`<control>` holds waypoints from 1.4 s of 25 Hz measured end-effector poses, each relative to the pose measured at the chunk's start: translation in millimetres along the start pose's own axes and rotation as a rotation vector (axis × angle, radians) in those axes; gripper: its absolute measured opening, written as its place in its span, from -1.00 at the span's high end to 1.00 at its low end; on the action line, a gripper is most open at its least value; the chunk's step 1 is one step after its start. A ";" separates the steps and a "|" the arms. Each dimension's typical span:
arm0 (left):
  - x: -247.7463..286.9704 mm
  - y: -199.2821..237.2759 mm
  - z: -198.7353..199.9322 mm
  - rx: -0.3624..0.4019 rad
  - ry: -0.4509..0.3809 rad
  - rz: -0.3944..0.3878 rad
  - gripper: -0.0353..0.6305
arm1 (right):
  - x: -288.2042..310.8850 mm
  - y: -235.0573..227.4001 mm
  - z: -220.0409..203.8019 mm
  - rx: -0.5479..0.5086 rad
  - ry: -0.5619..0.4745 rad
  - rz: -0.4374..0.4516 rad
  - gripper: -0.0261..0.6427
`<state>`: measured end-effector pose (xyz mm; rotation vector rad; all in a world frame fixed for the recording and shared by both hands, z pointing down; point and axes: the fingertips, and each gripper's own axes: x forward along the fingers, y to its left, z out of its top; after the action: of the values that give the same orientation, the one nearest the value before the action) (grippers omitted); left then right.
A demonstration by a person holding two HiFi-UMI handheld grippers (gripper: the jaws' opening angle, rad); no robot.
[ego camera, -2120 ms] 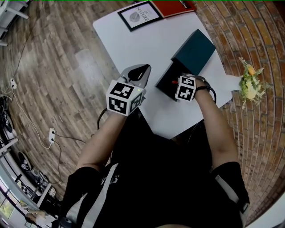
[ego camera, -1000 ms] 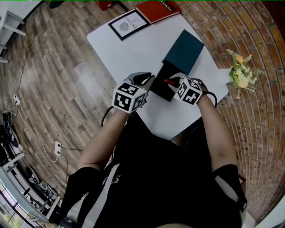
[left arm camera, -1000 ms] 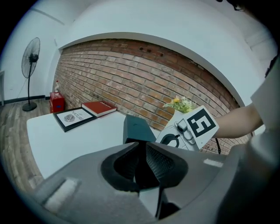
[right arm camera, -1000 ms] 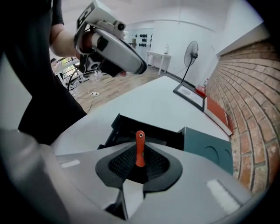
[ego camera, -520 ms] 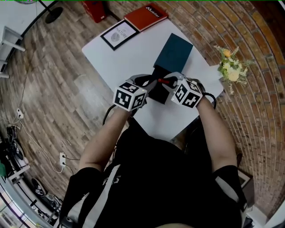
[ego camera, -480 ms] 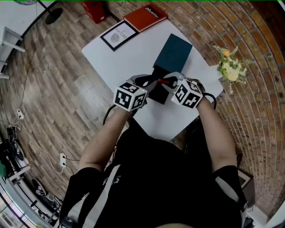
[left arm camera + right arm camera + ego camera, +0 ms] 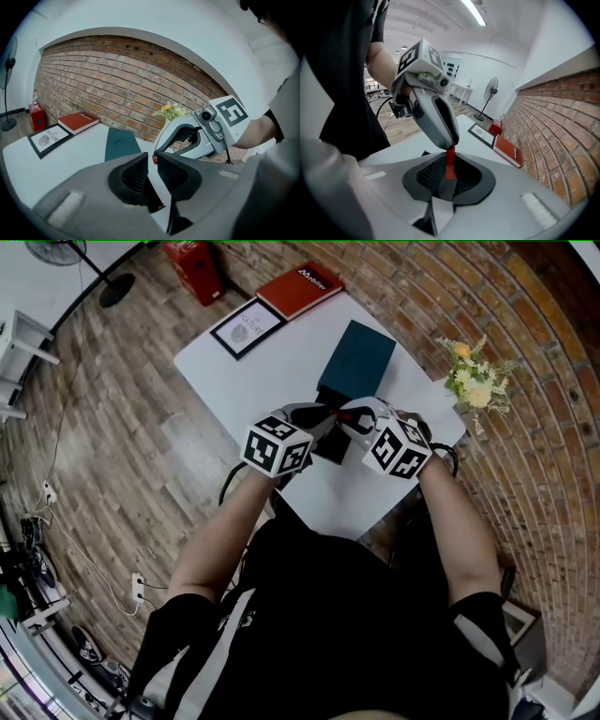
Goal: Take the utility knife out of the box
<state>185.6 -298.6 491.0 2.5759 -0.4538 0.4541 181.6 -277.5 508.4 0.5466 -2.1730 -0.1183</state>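
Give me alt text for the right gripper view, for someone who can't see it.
A red utility knife stands upright, clamped in the right tool, while the left tool pinches its top end. Behind are a white table, a framed print and a red book.

The left gripper [image 7: 319, 416] and the right gripper [image 7: 349, 416] meet tip to tip above the white table [image 7: 253, 381]. A short red utility knife [image 7: 337, 414] bridges the small gap between their jaws, but how firmly either holds it cannot be told from here. Directly beneath the jaws sits the dark box [image 7: 330, 448], partly covered by both grippers. Just beyond the jaw tips lies the teal lid [image 7: 357, 360]. Farther beyond are a framed print [image 7: 247, 327] and a red book [image 7: 301, 290]. Flowers [image 7: 472, 382] stand off to the right of the right jaws.
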 end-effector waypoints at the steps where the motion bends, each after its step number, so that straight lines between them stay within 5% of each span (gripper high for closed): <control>1: 0.6 -3.3 1.3 0.007 -0.002 -0.006 0.73 | -1.6 -0.3 0.0 -0.002 -0.004 -0.003 0.76; 8: -4.8 -11.4 7.2 0.014 -0.028 0.006 0.84 | -6.5 -1.6 -8.2 -0.049 0.019 -0.066 0.77; 12: -11.6 -10.6 13.1 -0.001 -0.054 0.010 0.84 | -4.6 -2.3 -19.5 -0.012 0.045 -0.077 0.61; 17: -18.2 -15.9 19.3 -0.019 -0.084 -0.005 0.84 | -5.0 -5.2 -20.7 0.043 0.039 -0.091 0.71; 35: -31.1 -57.9 25.1 0.033 -0.124 0.057 0.81 | -45.7 16.6 7.7 0.063 -0.147 -0.087 0.76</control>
<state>186.4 -256.2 434.9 2.6384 -0.5686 0.3241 194.0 -244.0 474.5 0.6882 -2.3027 -0.1414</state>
